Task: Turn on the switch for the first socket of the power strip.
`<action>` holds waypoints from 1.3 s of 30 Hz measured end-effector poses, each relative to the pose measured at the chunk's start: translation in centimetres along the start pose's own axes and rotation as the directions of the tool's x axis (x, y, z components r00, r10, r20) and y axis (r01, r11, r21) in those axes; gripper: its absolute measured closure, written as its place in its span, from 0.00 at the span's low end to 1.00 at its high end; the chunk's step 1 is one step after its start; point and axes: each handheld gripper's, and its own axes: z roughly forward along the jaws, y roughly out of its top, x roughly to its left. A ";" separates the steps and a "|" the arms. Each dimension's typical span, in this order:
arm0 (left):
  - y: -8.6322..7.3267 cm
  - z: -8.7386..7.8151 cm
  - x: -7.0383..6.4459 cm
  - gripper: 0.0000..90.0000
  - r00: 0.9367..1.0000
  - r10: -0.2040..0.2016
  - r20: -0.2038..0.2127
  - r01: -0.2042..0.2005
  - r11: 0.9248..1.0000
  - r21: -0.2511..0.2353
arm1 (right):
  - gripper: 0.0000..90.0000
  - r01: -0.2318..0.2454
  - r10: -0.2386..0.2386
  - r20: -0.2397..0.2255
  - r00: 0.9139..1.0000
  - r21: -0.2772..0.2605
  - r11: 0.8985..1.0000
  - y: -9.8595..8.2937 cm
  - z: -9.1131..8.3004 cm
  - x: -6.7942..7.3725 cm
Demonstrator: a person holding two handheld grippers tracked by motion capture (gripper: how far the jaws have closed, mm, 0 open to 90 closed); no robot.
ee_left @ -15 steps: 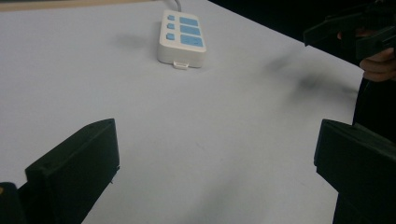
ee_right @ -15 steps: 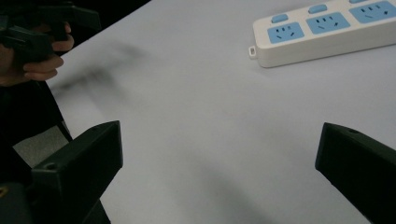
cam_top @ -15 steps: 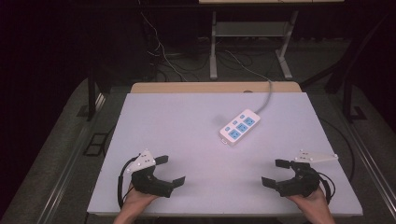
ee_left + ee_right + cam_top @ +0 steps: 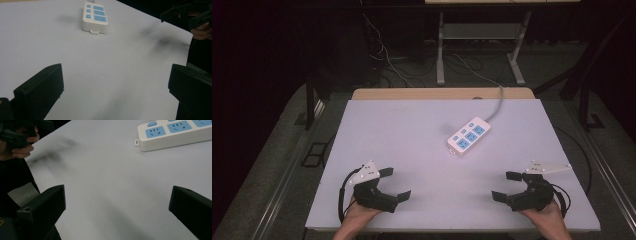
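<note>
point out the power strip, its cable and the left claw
power strip point(image 4: 469, 135), high view, middle of its top face
cable point(image 4: 498, 102), high view, grey run past the table's far edge
left claw point(image 4: 395, 183), high view, midway between fingertips

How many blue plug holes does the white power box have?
3 blue sockets on the power strip: one nearest its cord, one in the middle, one at the free end. Small blue buttons sit beside them.
</note>
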 end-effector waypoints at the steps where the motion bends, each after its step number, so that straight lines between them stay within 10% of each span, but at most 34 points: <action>1: 0.0 0.0 0.0 0.00 1.000 0.001 0.001 -0.001 1.000 0.002 | 0.00 -0.001 0.001 -0.002 1.000 0.002 1.000 0.0 0.0 0.0; 39: -0.2 0.1 0.0 0.00 1.000 -0.001 0.008 0.001 1.000 0.022 | 0.00 0.055 -0.053 -0.026 0.998 0.087 0.995 3.3 2.3 0.2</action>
